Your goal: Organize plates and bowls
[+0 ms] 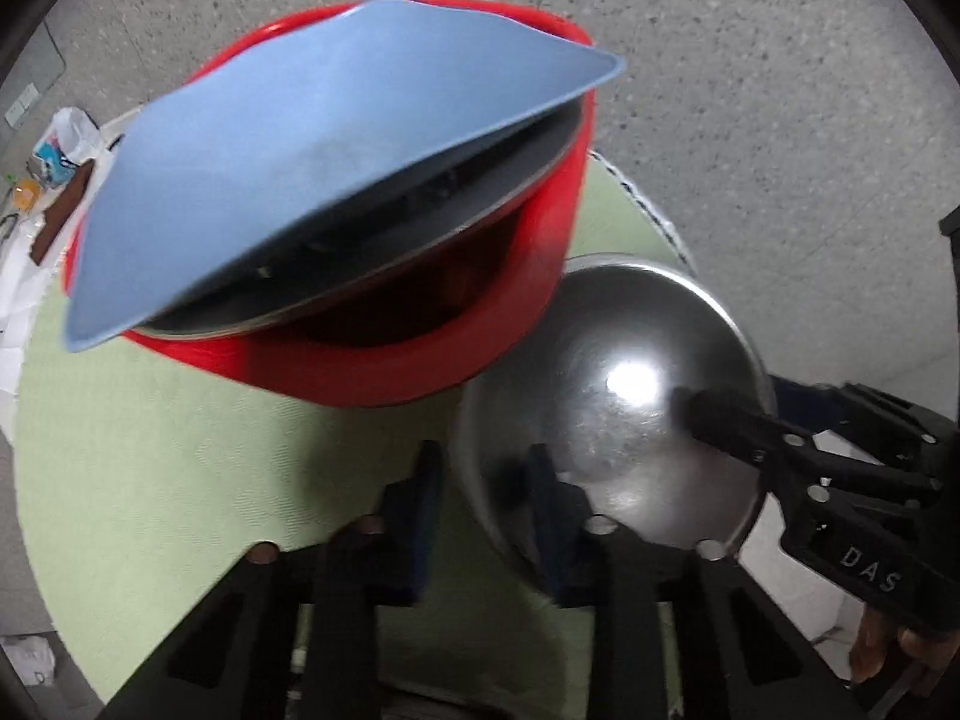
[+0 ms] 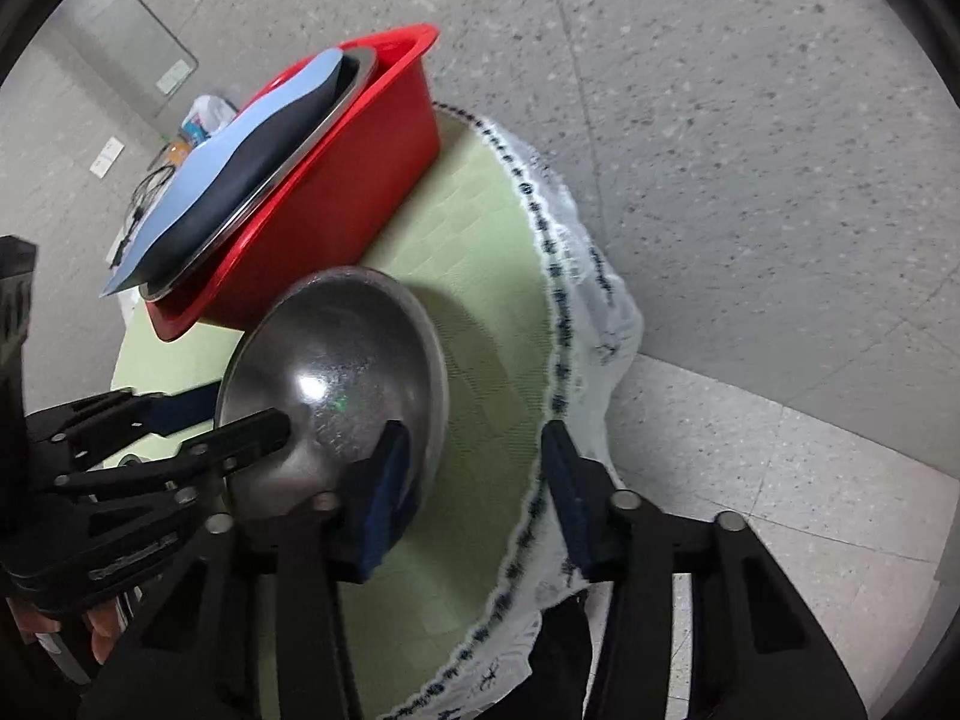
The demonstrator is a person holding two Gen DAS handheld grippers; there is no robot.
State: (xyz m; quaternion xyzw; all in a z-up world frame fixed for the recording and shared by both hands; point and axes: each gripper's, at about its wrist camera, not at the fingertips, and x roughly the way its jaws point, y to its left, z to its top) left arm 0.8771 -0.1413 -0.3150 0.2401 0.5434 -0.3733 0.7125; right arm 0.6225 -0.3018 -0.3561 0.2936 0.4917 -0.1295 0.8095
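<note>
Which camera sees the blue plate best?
The left wrist view: the blue plate fills the frame, lying atop the red tub. The right wrist view shows it smaller, edge-on.

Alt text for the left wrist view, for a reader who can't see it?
A shiny steel bowl tilts over a round table's green cloth, its rim pinched by the left gripper, while the right gripper straddles the rim from the right. Behind stands a red tub holding a blue plate and a dark plate.
</note>
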